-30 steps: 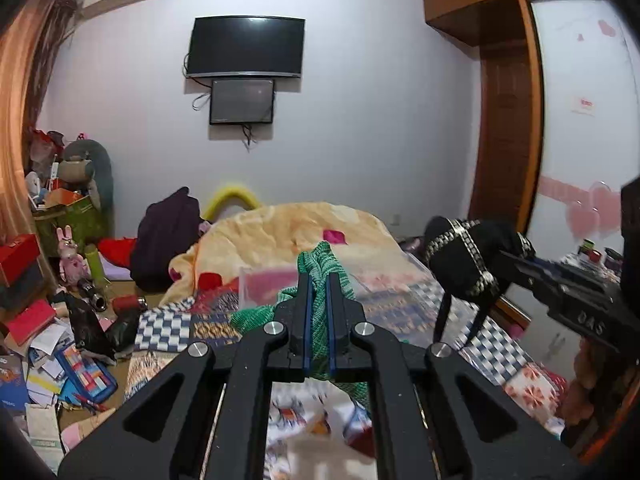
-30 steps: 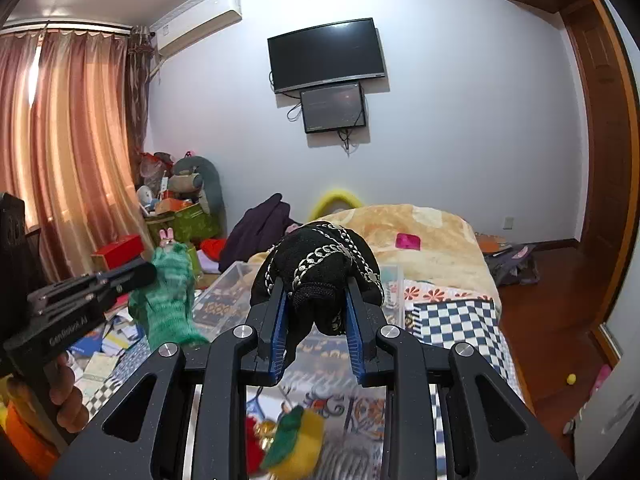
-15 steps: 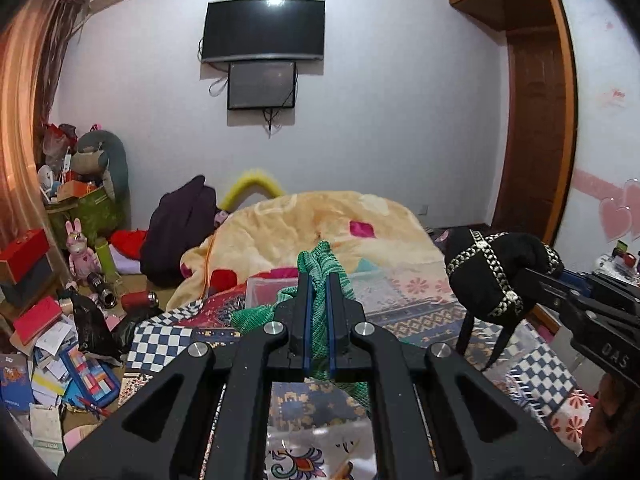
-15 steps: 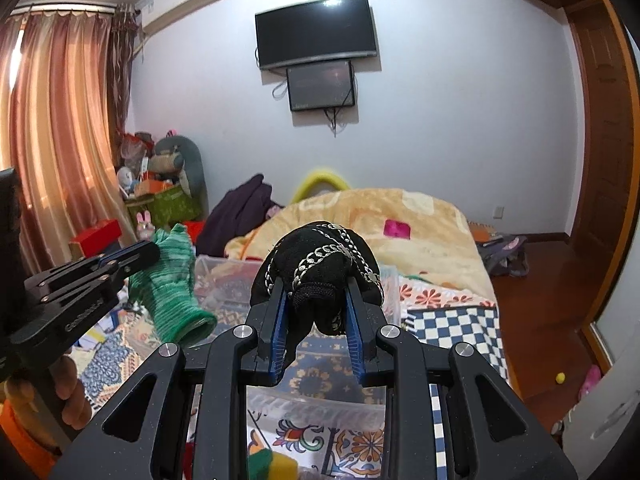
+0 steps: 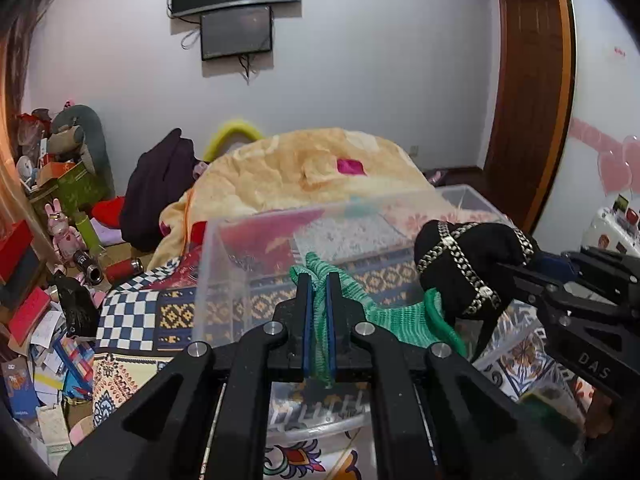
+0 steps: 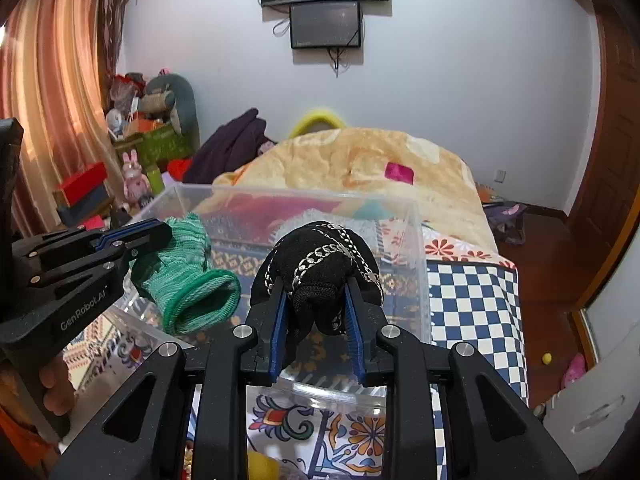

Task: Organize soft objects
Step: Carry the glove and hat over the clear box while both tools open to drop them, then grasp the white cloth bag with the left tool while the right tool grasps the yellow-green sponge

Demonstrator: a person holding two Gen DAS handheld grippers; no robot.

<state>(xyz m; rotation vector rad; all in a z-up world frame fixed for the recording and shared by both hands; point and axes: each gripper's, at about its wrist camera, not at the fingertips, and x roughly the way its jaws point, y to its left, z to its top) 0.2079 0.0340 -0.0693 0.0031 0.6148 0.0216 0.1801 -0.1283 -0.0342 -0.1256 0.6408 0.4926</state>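
While both hover over the clear bin [image 6: 416, 240], my left claw [image 5: 319, 280] pinches a green glove [image 6: 188, 276]; my right claw [image 6: 316, 304] pinches a black hat [image 6: 320, 256].

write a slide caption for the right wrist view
Right gripper clamps a black chain-trimmed hat over a clear bin; left gripper holds a green knit glove alongside.

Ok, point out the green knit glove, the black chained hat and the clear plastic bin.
green knit glove [image 6: 192, 280], right wrist view, ribbed body above the cuff.
black chained hat [image 6: 324, 256], right wrist view, crown, between the chains.
clear plastic bin [image 5: 224, 280], left wrist view, near left wall.
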